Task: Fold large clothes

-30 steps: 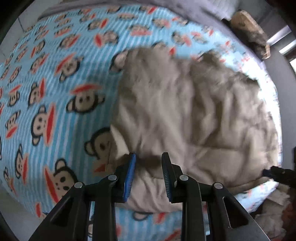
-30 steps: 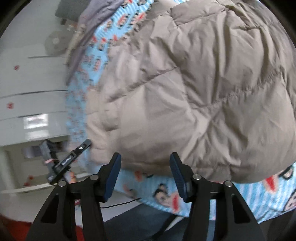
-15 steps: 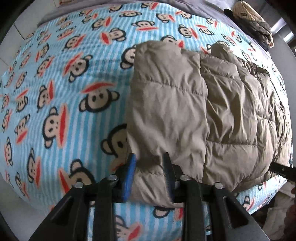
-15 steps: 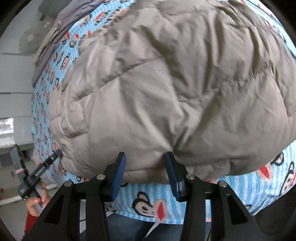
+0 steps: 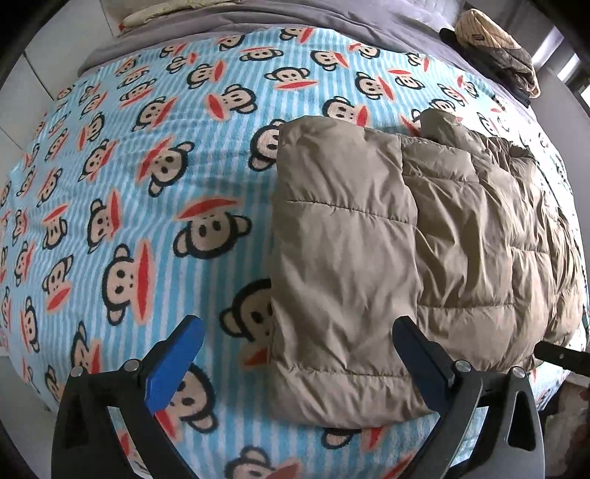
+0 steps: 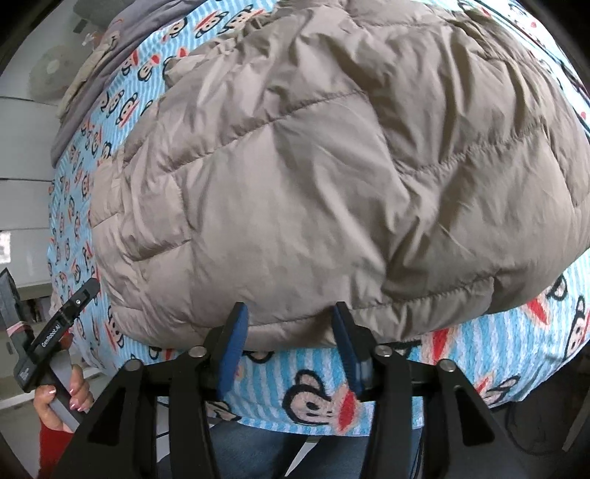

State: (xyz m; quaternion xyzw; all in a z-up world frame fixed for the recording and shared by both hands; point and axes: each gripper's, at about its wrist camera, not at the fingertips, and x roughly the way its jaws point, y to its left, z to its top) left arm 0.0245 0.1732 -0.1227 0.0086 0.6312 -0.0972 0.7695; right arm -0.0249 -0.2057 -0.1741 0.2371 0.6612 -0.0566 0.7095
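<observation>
- Surface: bed w/ blue striped monkey-print blanket (image 5: 155,177); grey sheet (image 5: 258,22) along the 12 o'clock edge; bundle of folded garments (image 5: 494,44) at 1 o'clock, well apart from the work area.
- Task item: beige quilted down jacket (image 5: 368,239), lying on the blanket from centre to 3 o'clock in the left wrist view. One panel is already folded over the body, its edge running 12-to-6.
- Left gripper (image 5: 295,353): jaws opening, now spread wide. Jacket's near hem sits between them, pads not touching fabric.
- Right gripper (image 6: 289,342): jaws opening, part-way apart, at the jacket's near edge (6 o'clock). Hem lies just at the fingertips; no pinch visible.
- Risk: puffy fill may spring the folded panel back, since nothing pins it.
- Risk: slick shell could slip if the right pads bite only the outer layer; the fold would then skew.
- Hidden: jacket's far side cut off at 3 o'clock (left view); sleeves, collar, zip not identifiable. Layer count under the folded panel unclear.
- Person's hand (image 6: 62,398) at 8 o'clock in the right view holds the left unit's handle.
</observation>
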